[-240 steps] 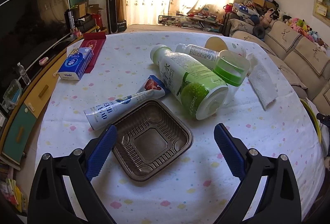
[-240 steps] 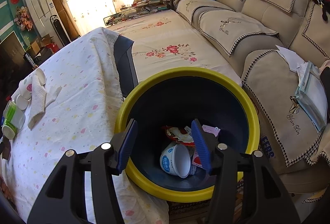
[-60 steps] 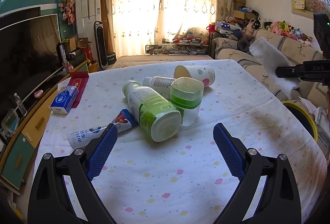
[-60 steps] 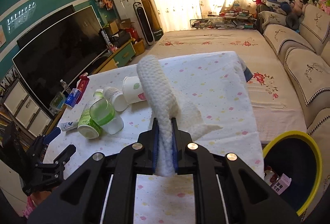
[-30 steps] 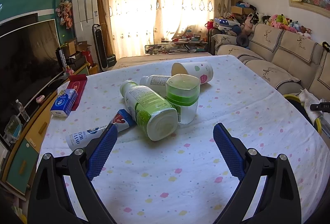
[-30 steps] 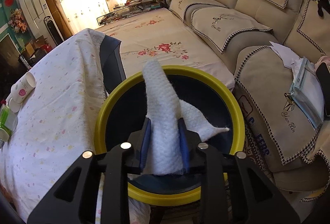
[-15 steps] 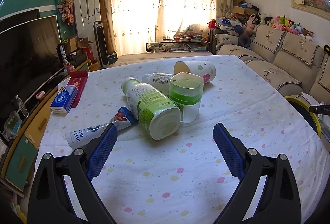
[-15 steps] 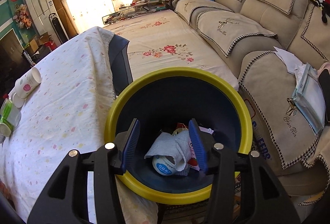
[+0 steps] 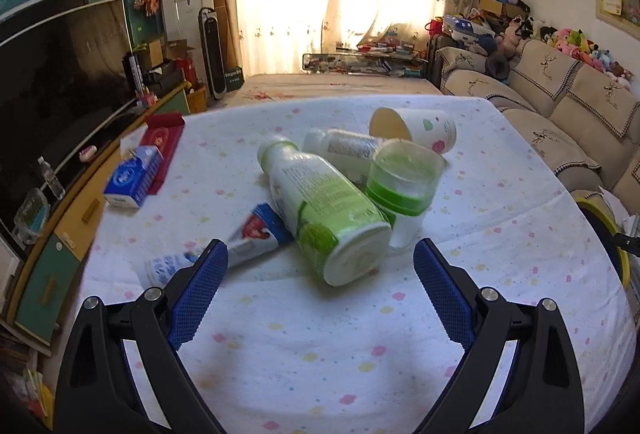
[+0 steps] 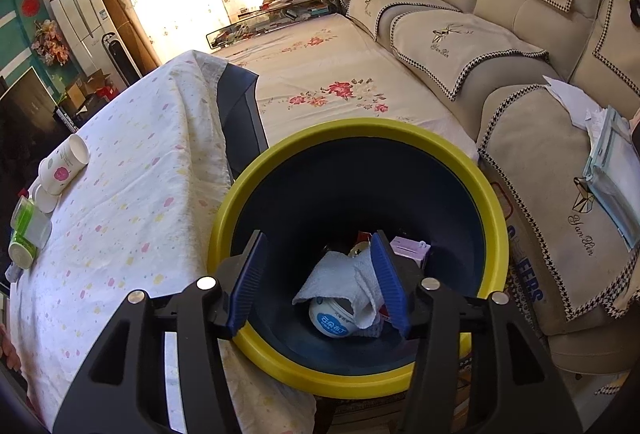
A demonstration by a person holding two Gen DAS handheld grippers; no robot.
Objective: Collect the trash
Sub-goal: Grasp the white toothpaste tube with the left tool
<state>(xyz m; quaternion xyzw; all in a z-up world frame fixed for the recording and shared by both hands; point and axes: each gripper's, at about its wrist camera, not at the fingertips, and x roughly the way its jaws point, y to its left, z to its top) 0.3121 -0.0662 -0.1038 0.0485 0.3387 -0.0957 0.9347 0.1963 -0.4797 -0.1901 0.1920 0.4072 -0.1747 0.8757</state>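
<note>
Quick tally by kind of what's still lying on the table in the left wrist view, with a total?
Bottles: 2, the large green-label bottle and a smaller white bottle
Cups: 1, the paper cup on its side
Clear containers with green band: 1
Tubes: 1, the toothpaste tube
Boxes: 2, blue carton and red box
Total: 7

Lying jumbled mid-table: big green-label bottle [image 9: 326, 212] on its side, small bottle [image 9: 344, 144] behind, paper cup [image 9: 414, 130] tipped over, green-lidded clear jar [image 9: 402, 194] w/ lid down, squeezed tube [image 9: 224, 254]. In yellow-rimmed bin [image 10: 494, 202]: white towel [image 10: 344, 284] draped over a cup [image 10: 332, 320].
</note>
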